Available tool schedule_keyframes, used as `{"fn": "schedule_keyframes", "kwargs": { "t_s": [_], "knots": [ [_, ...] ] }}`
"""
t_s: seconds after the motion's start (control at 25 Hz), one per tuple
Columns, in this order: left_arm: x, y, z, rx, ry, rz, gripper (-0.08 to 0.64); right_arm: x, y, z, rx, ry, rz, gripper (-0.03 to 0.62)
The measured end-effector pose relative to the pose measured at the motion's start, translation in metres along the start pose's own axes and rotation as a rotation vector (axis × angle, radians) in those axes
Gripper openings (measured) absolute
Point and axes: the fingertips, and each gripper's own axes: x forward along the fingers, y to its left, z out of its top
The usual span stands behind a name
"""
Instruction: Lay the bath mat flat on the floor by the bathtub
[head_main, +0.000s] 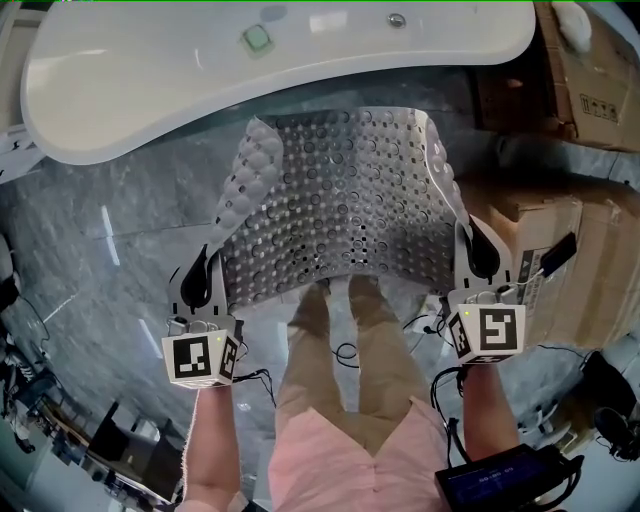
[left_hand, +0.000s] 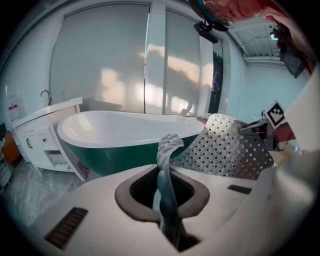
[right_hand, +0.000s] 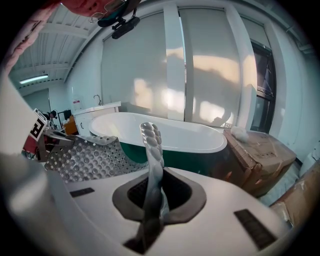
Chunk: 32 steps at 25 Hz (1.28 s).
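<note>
1. Two hand-held grippers, one in each hand: the left hand-held gripper (head_main: 198, 283) and the right hand-held gripper (head_main: 478, 255), roughly level, on either side of the person's legs (head_main: 350, 340).
2. One bath mat (head_main: 340, 190): grey, translucent, covered in holes and round bumps. It is held up and spread between the two grippers, with its side edges curled over. Whether its far edge touches the floor (head_main: 110, 230) cannot be told.
3. Left hand-held gripper, state: jaws closed on the mat's near left corner, and a twisted strip of mat stands up between them.
4. Right hand-held gripper, state: jaws closed on the mat's near right corner, with the same upright strip pinched between them.
5. One bathtub (head_main: 200, 70): freestanding, white inside and dark green outside, just beyond the mat's far edge.
6. Floor: grey, marble-patterned, and glossy.
7. Several cardboard boxes (head_main: 570, 250): to the right of the mat, near the tub's end.
8. One white cabinet (left_hand: 40, 135): left of the tub.
</note>
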Motion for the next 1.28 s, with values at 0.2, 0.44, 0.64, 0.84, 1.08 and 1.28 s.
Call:
{"fn": "schedule_keyframes", "kwargs": {
  "t_s": [0.2, 0.44, 0.64, 0.84, 1.08, 1.28],
  "knots": [
    [0.004, 0.003, -0.009, -0.008, 0.007, 0.003, 0.038, 0.005, 0.0, -0.005, -0.016, 0.005, 0.006, 0.029],
    [0.006, 0.007, -0.013, -0.014, 0.012, 0.008, 0.038, 0.009, 0.0, -0.006, -0.024, 0.009, 0.011, 0.029],
    [0.01, 0.01, -0.019, -0.019, 0.017, 0.015, 0.038, 0.013, 0.0, -0.009, -0.03, 0.012, 0.011, 0.029],
    [0.008, 0.009, -0.02, -0.021, 0.015, 0.016, 0.038, 0.011, 0.0, -0.007, -0.047, 0.011, 0.02, 0.029],
    [0.017, 0.01, -0.032, -0.025, 0.023, 0.017, 0.038, 0.02, -0.003, -0.018, -0.045, 0.014, 0.012, 0.029],
    [0.022, 0.014, -0.045, -0.025, 0.032, 0.025, 0.038, 0.027, -0.002, -0.027, -0.044, 0.015, 0.009, 0.029]
  ]
}}
